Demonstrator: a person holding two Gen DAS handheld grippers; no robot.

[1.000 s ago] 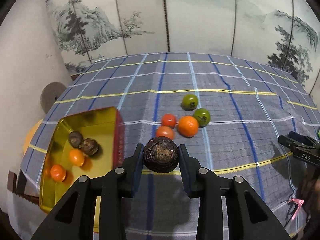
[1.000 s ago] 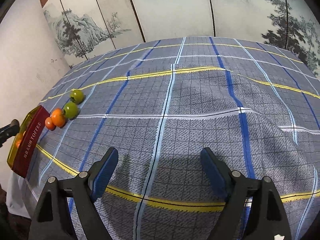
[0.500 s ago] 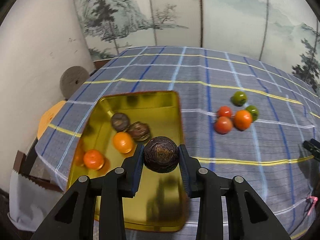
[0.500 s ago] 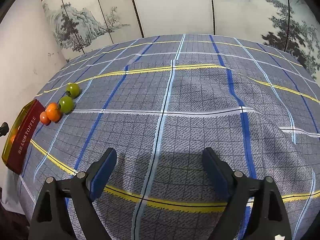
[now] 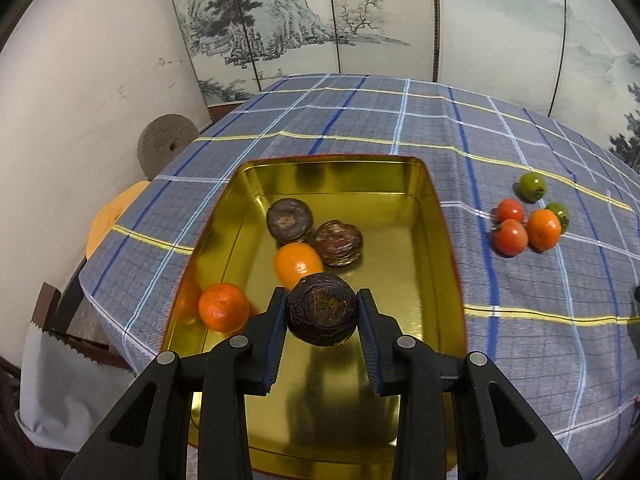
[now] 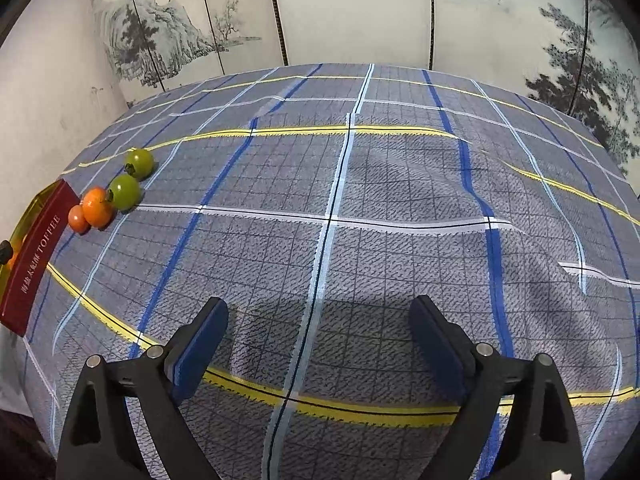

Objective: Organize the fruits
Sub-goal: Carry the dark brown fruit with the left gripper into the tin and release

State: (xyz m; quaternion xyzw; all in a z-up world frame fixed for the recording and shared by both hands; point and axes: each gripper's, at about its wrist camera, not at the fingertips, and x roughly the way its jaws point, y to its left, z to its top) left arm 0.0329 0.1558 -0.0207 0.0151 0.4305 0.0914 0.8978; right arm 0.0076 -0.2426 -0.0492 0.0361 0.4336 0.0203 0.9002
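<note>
My left gripper (image 5: 322,309) is shut on a dark brown wrinkled fruit (image 5: 322,309) and holds it above the gold tin tray (image 5: 436,208). In the tray lie two dark fruits (image 5: 289,218) (image 5: 338,242) and two oranges (image 5: 298,264) (image 5: 223,306). On the cloth right of the tray sit two red tomatoes (image 5: 510,237), an orange fruit (image 5: 543,229) and two green tomatoes (image 5: 532,186). My right gripper (image 6: 320,332) is open and empty over bare cloth; the same loose fruits (image 6: 96,206) and the tray's red side (image 6: 34,256) show at its far left.
A blue plaid cloth (image 6: 360,200) covers the table. A painted folding screen (image 5: 360,20) stands behind it and a white wall to the left. A round grey disc (image 5: 166,146) and an orange stool (image 5: 110,216) sit beyond the table's left edge.
My left gripper has carried the dark fruit leftward from the loose fruit group to above the tray. The right gripper has barely moved.
</note>
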